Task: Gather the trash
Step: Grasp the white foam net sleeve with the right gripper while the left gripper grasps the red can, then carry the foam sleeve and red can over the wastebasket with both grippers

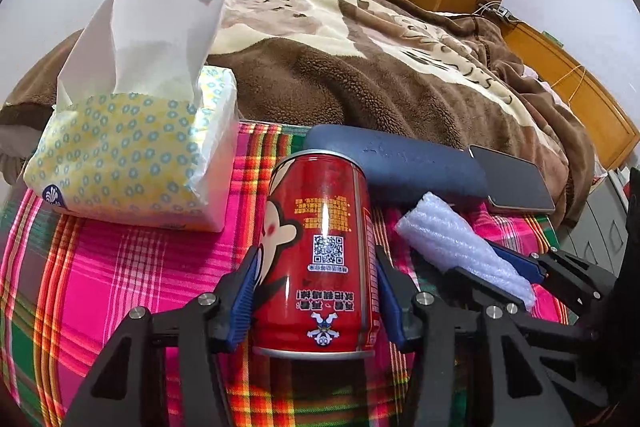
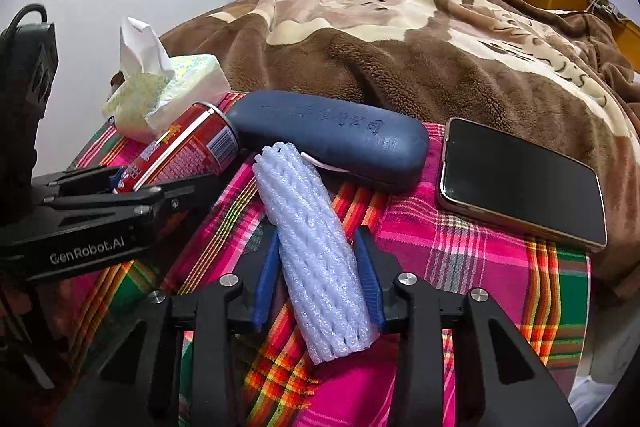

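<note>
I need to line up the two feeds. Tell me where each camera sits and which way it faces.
Left wrist: on the left tool, looking down along it over the bed; tool closed on the can.
Right wrist: on the right tool, same direction; tool closed on the foam.
Shared: can, foam, case, phone, tissues, each other's tool.

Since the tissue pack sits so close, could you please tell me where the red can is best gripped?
Grip the red can across its round middle, coming along its length from the near end. It lies on its side, and the left gripper already straddles it that way, clear of the tissue pack.
</note>
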